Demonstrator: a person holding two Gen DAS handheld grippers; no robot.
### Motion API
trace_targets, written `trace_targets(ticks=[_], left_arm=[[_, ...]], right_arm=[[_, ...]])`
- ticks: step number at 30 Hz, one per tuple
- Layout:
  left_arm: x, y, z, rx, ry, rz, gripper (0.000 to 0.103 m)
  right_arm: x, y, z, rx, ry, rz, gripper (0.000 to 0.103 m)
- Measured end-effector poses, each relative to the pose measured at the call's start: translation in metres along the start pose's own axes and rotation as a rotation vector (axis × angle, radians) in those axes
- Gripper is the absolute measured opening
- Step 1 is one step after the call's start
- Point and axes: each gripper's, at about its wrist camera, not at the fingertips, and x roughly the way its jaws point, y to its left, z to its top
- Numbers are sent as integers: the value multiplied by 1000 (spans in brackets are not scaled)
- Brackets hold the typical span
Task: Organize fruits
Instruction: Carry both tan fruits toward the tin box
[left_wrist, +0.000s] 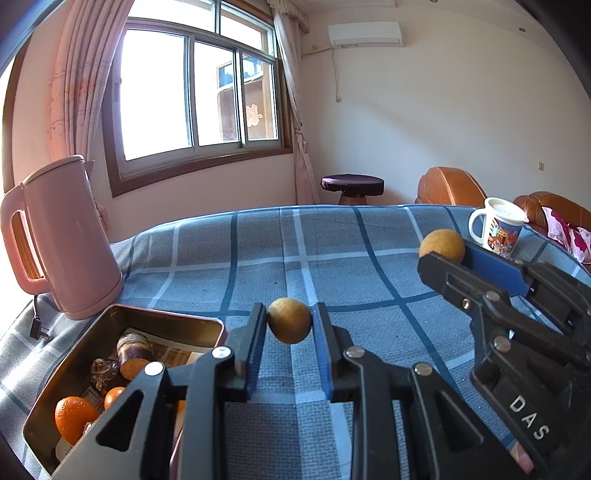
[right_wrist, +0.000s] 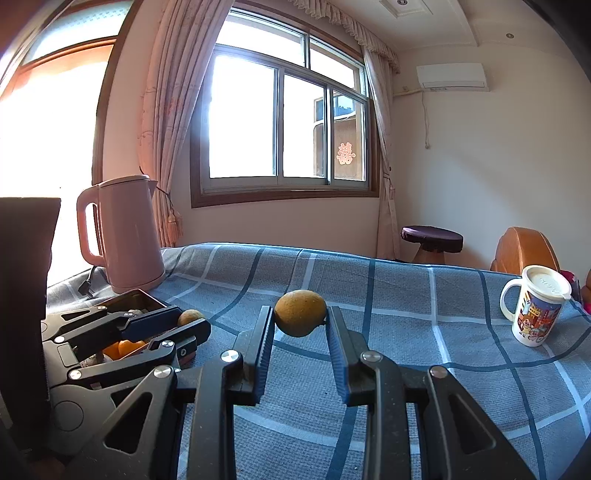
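Observation:
My left gripper (left_wrist: 290, 320) is shut on a small brown-yellow round fruit (left_wrist: 289, 320), held above the blue checked cloth, just right of a metal tin (left_wrist: 207, 325). The tin holds an orange (left_wrist: 74, 417), other orange fruit and dark wrapped items. My right gripper (right_wrist: 300, 314) is shut on a second brown-yellow fruit (right_wrist: 300, 313), held above the cloth. The right gripper also shows in the left wrist view (left_wrist: 441, 254) with its fruit (left_wrist: 441, 244). The left gripper shows in the right wrist view (right_wrist: 190, 323) over the tin (right_wrist: 144, 299).
A pink kettle (left_wrist: 64, 240) with a cord stands behind the tin at the left. A white cartoon mug with a lid (right_wrist: 535, 306) stands at the right. The blue checked tablecloth (left_wrist: 332, 251) covers the table. A stool (left_wrist: 351, 188) and orange sofa (left_wrist: 450, 186) stand beyond.

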Motion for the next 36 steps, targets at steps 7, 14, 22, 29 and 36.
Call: trace_targets(ticks=[7, 14, 22, 29, 36], left_arm=[[-6, -2, 0, 14, -22, 1, 27], [-9, -2, -1, 10, -31, -3, 27], [-13, -2, -2, 7, -35, -7, 27], [-16, 4, -5, -10, -22, -13, 27], [-26, 10, -10, -16, -23, -23, 27]], right_arm=[[-6, 0, -1, 2, -12, -5, 31], [-12, 0, -3, 7, -22, -6, 31], [-15, 1, -3, 7, -26, -3, 31], [-19, 5, -4, -1, -16, 7, 31], [-22, 17, -6, -20, -2, 27, 31]])
